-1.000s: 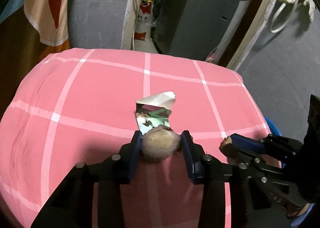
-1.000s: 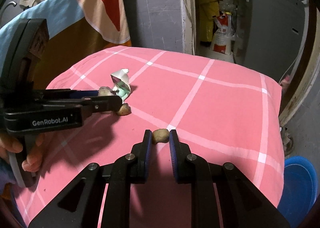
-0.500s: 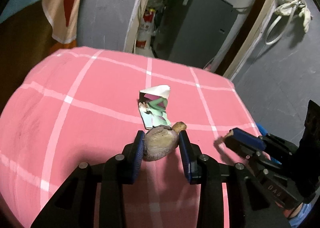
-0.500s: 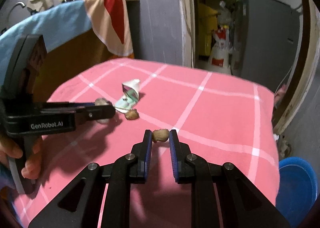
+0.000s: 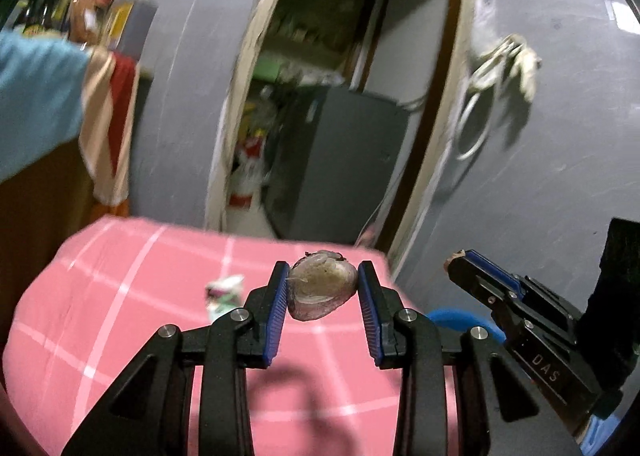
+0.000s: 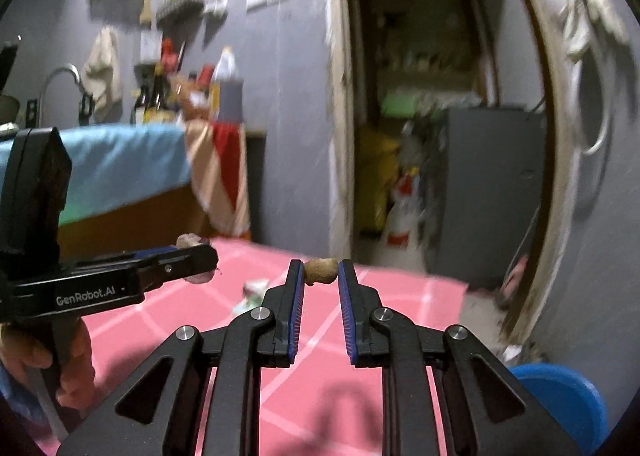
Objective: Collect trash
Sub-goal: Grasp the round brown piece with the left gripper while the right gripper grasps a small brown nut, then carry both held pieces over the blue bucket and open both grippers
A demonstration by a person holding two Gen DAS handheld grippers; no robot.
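My left gripper [image 5: 322,276] is shut on a brownish clam shell [image 5: 322,284], held in the air above the pink checked tablecloth [image 5: 120,316]. My right gripper [image 6: 320,270] is shut on a small tan scrap [image 6: 321,271], also lifted off the cloth. A crumpled green and white wrapper [image 5: 224,292] still lies on the cloth; in the right wrist view the wrapper [image 6: 252,294] shows just left of my fingers. The left gripper [image 6: 198,256] appears at the left of that view, held by a hand [image 6: 72,360]. The right gripper [image 5: 456,262] shows at the right of the left wrist view.
A blue bin [image 6: 560,396] stands on the floor to the right of the table; its rim [image 5: 460,320] shows past my left fingers. Beyond the table are a grey wall, a doorway [image 6: 420,136] with a grey cabinet [image 5: 340,168], and a cloth-draped counter [image 6: 120,172].
Both grippers rose off the cloth with their pieces and tilted up toward level. The table dropped low in both views and the wall and doorway fill the frames. The wrapper stayed on the cloth.
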